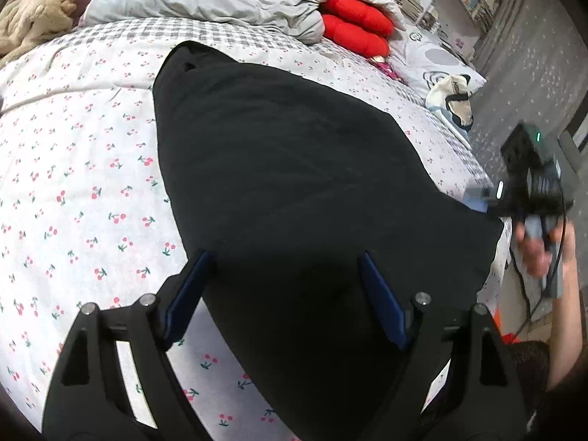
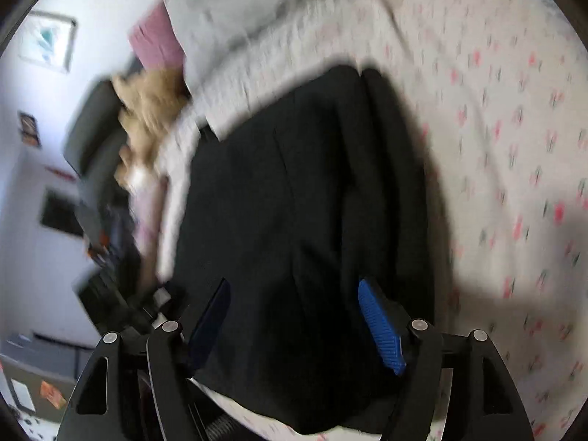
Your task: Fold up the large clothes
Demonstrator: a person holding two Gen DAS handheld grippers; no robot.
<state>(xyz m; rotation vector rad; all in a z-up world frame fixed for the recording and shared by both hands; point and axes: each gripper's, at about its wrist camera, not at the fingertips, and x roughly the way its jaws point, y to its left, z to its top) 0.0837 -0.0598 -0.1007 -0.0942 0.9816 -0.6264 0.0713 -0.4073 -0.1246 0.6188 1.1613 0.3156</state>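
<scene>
Garment (image 1: 279,169) lies beneath both grippers' spread jaws.

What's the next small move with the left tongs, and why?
Probably lower the left tongs and close on the near edge of the black garment. They stand open over it, pinching nothing. The right tongs are open too, so no fold can start yet.

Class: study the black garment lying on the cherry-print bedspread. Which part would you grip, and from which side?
Probably the near right corner of the black garment, coming in from the bed's near edge: there the folded layers meet at a free edge on the bedspread, so open jaws could pinch them together.
</scene>
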